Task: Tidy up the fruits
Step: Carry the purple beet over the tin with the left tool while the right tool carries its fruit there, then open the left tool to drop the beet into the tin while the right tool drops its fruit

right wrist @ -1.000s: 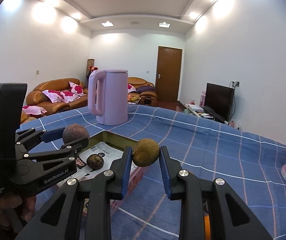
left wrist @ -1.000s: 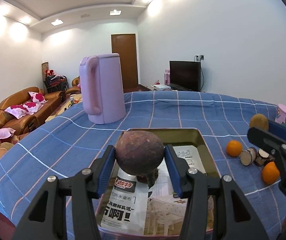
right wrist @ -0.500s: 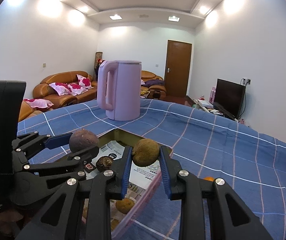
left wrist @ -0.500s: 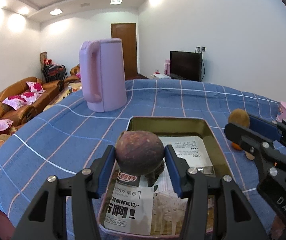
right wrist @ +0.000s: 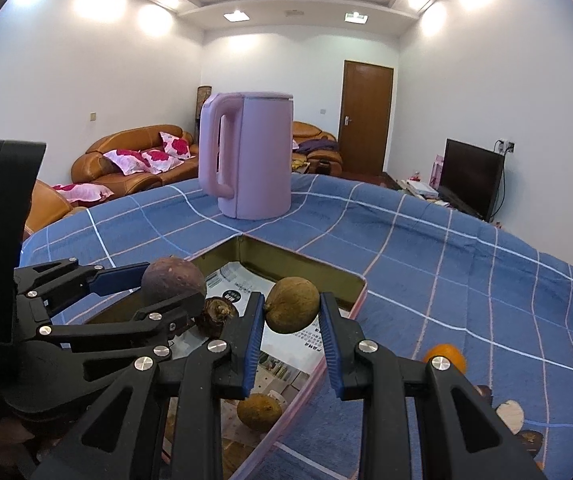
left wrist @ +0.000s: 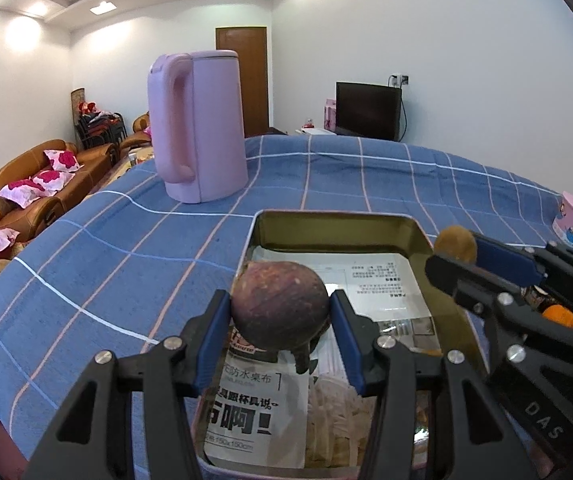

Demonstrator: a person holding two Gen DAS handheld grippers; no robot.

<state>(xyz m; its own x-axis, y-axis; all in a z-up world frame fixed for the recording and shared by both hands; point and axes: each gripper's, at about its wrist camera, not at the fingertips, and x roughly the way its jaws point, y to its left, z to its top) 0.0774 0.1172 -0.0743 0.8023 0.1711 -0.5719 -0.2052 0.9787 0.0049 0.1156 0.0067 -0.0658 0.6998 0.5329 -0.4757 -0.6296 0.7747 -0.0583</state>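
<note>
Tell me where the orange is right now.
The orange lies on the blue tablecloth outside the tray, to its right in the right wrist view, near cut fruit pieces.

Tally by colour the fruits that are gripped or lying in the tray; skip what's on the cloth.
Tan-brown: 2, tan held fruit in right gripper, tan loose fruit in tray
Purple: 1, purple fruit in left gripper
Dark brown: 1, dark fruit in tray
Total: 4
</note>
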